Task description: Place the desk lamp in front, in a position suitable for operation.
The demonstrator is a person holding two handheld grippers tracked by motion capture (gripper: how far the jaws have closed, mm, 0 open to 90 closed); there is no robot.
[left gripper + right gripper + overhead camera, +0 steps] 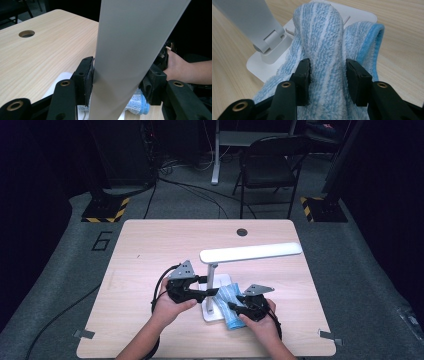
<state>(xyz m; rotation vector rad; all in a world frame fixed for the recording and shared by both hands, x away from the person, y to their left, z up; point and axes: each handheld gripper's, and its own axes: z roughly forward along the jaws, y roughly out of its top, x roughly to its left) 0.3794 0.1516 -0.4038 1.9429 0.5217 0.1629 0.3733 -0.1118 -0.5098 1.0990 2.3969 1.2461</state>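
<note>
A white desk lamp stands on the table with its long head (pixel 250 253) level over a slanted stem (pixel 212 275) and a flat base (pixel 209 314). My left gripper (pixel 212 291) is shut on the stem (pixel 125 50), a pad on each side low down. A blue and white striped cloth (pixel 227 307) lies partly on the base (pixel 269 67), bunched into a raised fold (pixel 324 50). My right gripper (pixel 327 75) straddles that fold with its jaws open; the pads stand beside the fold without squeezing it.
The wooden table (pixel 150 250) has a round cable hole (pixel 242 232) near its far edge. A folding chair (pixel 270 160) and stand feet with yellow-black tape (pixel 105 210) are on the floor beyond. The hand on the right gripper (pixel 180 67) is just behind the stem.
</note>
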